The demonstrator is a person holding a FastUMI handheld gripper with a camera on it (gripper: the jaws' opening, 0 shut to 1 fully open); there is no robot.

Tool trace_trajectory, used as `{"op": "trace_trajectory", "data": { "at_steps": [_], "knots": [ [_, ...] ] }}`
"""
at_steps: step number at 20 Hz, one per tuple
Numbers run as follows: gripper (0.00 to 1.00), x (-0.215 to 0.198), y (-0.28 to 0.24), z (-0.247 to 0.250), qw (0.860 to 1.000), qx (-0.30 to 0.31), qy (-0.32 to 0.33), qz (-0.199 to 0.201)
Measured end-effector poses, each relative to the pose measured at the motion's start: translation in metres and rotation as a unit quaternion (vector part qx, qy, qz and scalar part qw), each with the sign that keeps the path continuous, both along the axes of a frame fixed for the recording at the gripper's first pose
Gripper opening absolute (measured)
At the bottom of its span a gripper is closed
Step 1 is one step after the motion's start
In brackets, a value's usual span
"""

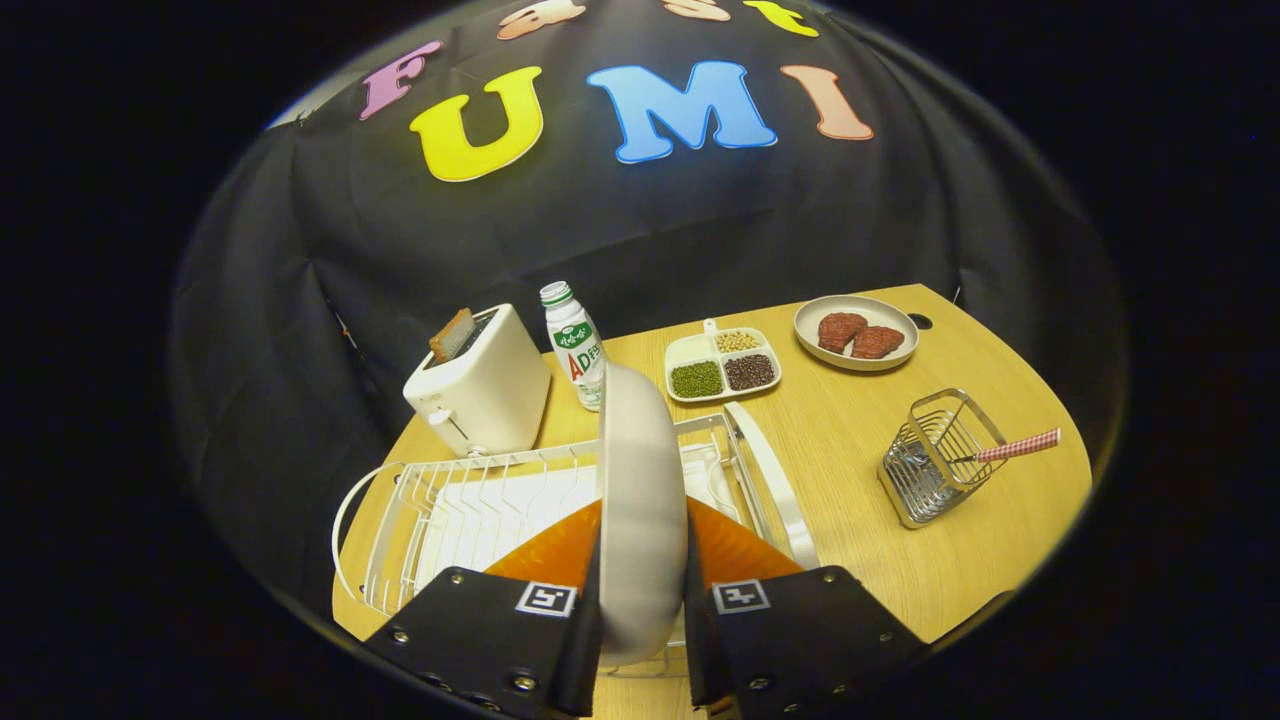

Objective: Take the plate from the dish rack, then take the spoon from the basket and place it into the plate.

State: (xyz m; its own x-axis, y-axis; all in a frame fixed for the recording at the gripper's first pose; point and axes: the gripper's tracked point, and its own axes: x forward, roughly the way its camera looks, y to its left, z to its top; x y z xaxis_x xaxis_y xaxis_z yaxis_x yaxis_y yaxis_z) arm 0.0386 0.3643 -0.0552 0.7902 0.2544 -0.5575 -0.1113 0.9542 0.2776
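Observation:
A pale grey plate (640, 480) stands on edge between my two fingers, and my gripper (642, 585) is shut on its rim. The plate is upright over the white wire dish rack (455, 505); whether it still rests in the rack's slots I cannot tell. To the right of the rack, on the wooden table, stands a metal wire basket (935, 460). A spoon with a red-and-white checked handle (1015, 447) leans out of the basket toward the right; its bowl is hidden inside.
Beyond the rack stand a white toaster (485, 385) with a slice of bread and a drink bottle (575, 345). Farther back sit a divided tray of beans (722, 365) and a plate with two pieces of meat (855, 333). The table's edge (1050, 520) curves close past the basket.

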Motion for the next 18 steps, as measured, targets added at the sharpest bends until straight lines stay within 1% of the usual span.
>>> {"op": "trace_trajectory", "data": {
  "at_steps": [1, 2, 4, 5, 6, 7, 8, 11, 16, 18],
  "knots": [
    [0.34, -0.004, -0.003, 0.005, 1.000, -0.016, 0.000, -0.004],
    [0.31, -0.001, 0.000, 0.003, 1.000, -0.029, 0.000, -0.008],
    [0.31, 0.003, -0.002, 0.009, 0.998, -0.064, -0.004, -0.024],
    [0.30, 0.006, -0.007, 0.013, 0.995, -0.090, -0.011, -0.036],
    [0.25, 0.005, -0.011, 0.022, 0.992, -0.113, -0.016, -0.048],
    [0.25, 0.012, -0.016, 0.024, 0.989, -0.138, -0.019, -0.058],
    [0.20, 0.015, -0.013, 0.026, 0.986, -0.152, -0.021, -0.059],
    [0.20, 0.018, -0.008, 0.034, 0.979, -0.192, -0.020, -0.060],
    [0.20, 0.019, -0.002, 0.059, 0.958, -0.278, -0.054, -0.051],
    [0.20, 0.013, -0.001, 0.066, 0.952, -0.295, -0.063, -0.044]
  ]
}}
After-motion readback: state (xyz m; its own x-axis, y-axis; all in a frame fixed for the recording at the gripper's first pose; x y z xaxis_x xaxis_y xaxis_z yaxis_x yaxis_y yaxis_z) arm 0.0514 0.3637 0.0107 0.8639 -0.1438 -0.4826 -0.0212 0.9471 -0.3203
